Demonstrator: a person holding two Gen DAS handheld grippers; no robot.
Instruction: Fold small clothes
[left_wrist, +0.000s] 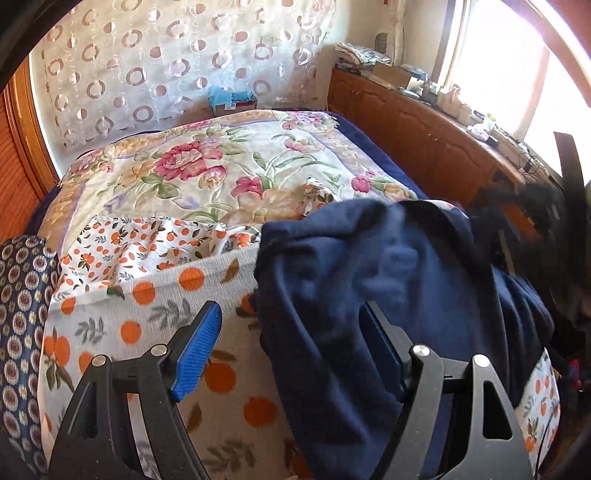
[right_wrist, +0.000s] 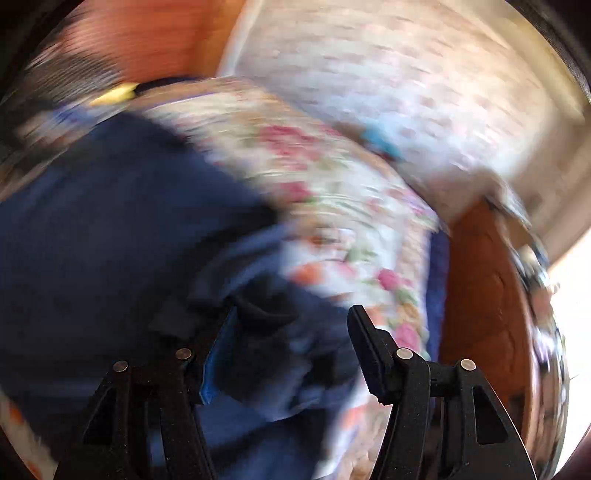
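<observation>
Bed (left_wrist: 229, 162) under floral cover, circle-patterned curtain (left_wrist: 147, 66) behind; both jaws open, gripping nothing.

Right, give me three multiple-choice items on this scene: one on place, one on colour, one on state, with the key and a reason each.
1. Where does the navy garment lie?
A. On the orange-print cloth on the bed
B. On the wooden sideboard
C. On the floor

2. What colour are the pads of the left gripper?
A. Red
B. Blue
C. Yellow

3. How does the right gripper stand?
A. Shut on the garment
B. Shut on nothing
C. Open, with navy cloth between its fingers

Key: 1 A, the navy cloth overlaps the orange print; 2 B, the left wrist view shows a ribbed blue pad; 3 C, the right wrist view, though blurred, shows a wide gap.
</observation>
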